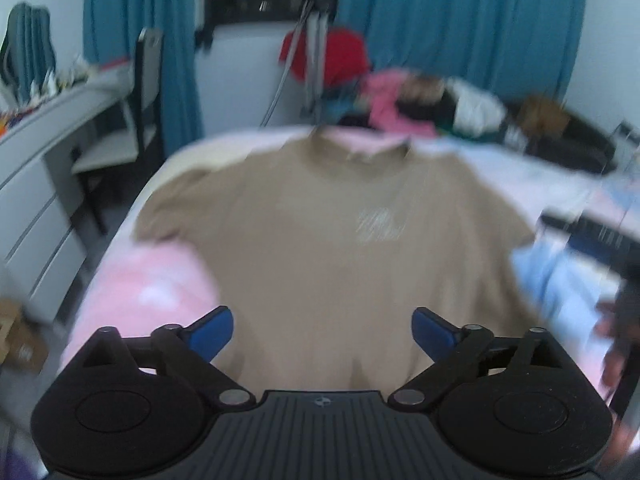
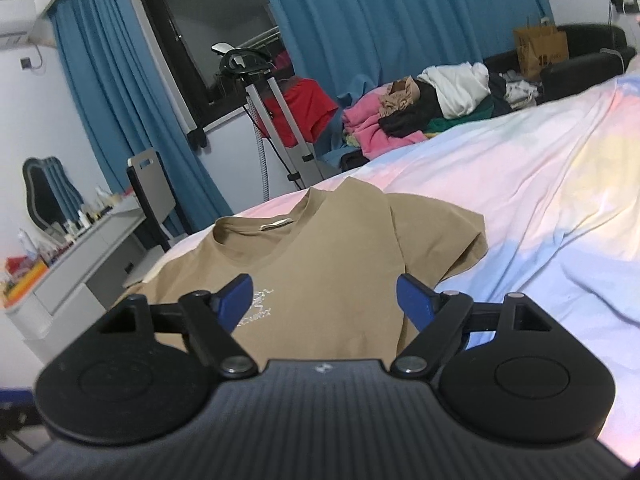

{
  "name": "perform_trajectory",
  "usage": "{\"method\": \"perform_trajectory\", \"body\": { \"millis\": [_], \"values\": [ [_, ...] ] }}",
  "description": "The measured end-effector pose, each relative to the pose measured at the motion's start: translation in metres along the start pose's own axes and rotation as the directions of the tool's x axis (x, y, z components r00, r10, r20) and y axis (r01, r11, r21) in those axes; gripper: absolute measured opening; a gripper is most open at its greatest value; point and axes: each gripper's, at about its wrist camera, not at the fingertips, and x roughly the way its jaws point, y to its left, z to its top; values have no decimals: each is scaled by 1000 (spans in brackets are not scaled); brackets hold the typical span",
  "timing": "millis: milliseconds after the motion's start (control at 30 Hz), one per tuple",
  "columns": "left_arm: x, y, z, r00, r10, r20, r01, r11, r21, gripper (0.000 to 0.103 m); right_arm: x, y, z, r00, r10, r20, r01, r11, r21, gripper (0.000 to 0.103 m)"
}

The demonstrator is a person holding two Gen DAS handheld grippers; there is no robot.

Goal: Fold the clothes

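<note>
Two tools: left tool (image 1: 322,330) and right tool (image 2: 324,298), each held low over the bed and aimed across it toward the curtains.
Left tool state: blue fingers (image 1: 210,330) spread wide apart, nothing between them.
Right tool state: blue fingers (image 2: 414,300) likewise spread wide, holding nothing.
Left tool pose: level, centred on the hem end of the tan T-shirt (image 1: 332,240); the view is blurred.
Right tool pose: tilted, so the room leans; it sits over the shirt's chest with the white chest print (image 2: 258,306) just ahead of its left finger.
Shirt place: spread flat, front up, on the pastel bedsheet (image 2: 520,200), straight ahead of both tools.
Shirt axis: long axis runs away from the tools, collar (image 2: 260,230) at the far end, hem nearest the left tool.
Sleeves: one out to each side; the sleeve (image 2: 452,236) ahead-right of the right tool lies rumpled on the sheet.
Edges: the bed's side edge runs ahead-left of the left tool, just past the shirt's left sleeve (image 1: 168,212).
Open room: bare sheet stretches wide to the right of the right tool.
Beyond the collar: clothes pile (image 2: 420,108) at the bed's far end, well apart from the shirt.
Left of the tools: grey surface (image 2: 92,236) with small bottles, and a chair (image 2: 154,188) beside the bed.
Far ahead: blue curtains (image 2: 380,20) and a red garment (image 2: 304,108) on a metal stand.
</note>
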Motion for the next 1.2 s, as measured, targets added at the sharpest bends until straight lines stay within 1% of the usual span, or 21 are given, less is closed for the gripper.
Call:
{"method": "perform_trajectory", "body": {
  "millis": [33,67,100,133,167,200,233,267,367,467,600,667,700,733,800,833,867,900,933,1100,1200],
  "values": [
    [5,-8,4,999,-5,35,5,1000,-10,103,0,-2,1,1000,8,-2,-8,1000,12,81],
    [8,-14,0,998,-14,59,15,1000,-19,103,1,-6,1,1000,16,-4,-16,999,31,83],
    [10,-21,-11,997,-28,76,30,999,-24,103,2,-10,2,1000,24,-5,-24,998,57,92],
    [12,-27,-17,995,-42,91,45,999,-27,103,3,-14,3,999,32,-8,-31,996,85,94],
    [15,-31,-19,994,-52,100,55,998,-29,103,6,-20,5,999,40,-16,-37,992,121,93],
    [14,-48,-43,993,-52,106,55,998,-31,103,10,-26,6,999,48,-23,-44,987,157,93],
    [15,-55,-62,993,-46,109,50,998,-32,103,14,-33,8,998,52,-29,-46,980,196,93],
    [20,-48,-67,993,-38,112,42,999,-35,103,20,-41,10,998,45,-33,-36,969,243,93],
    [40,-27,-81,994,-5,108,11,998,-55,103,49,-69,19,998,15,-61,10,922,388,93],
    [55,-6,-88,995,2,100,9,994,-110,103,88,-100,24,996,34,-82,11,871,492,92],
    [78,13,-101,997,-33,71,43,988,-149,103,129,-134,16,997,-2,-82,51,804,593,94],
    [92,16,-104,996,-57,62,66,985,-157,103,148,-145,8,997,11,-70,37,762,647,94],
    [97,16,-105,996,-63,60,72,985,-159,103,155,-146,7,998,18,-62,27,759,650,87],
    [103,17,-106,996,-64,56,73,984,-163,103,159,-145,8,998,16,-54,22,771,636,79],
    [114,21,-108,997,-64,42,70,982,-174,103,168,-143,11,999,11,-36,13,793,608,54],
    [120,23,-110,997,-63,35,69,981,-180,103,171,-142,12,1000,3,-31,16,805,593,45],
    [126,25,-111,998,-63,29,67,980,-185,103,170,-141,14,999,-17,-31,32,817,576,23],
    [130,27,-112,998,-63,21,66,978,-197,103,170,-141,16,999,-36,-32,48,829,558,9],
    [133,29,-112,998,-64,14,65,974,-215,103,168,-140,18,998,-55,-23,58,838,542,9],
    [139,39,-114,998,-66,3,64,954,-294,103,136,-138,42,989,-107,104,45,879,474,6],
    [137,38,-116,997,-73,-1,69,949,-308,103,123,-140,52,987,-86,135,14,888,459,6]
  ]
}}
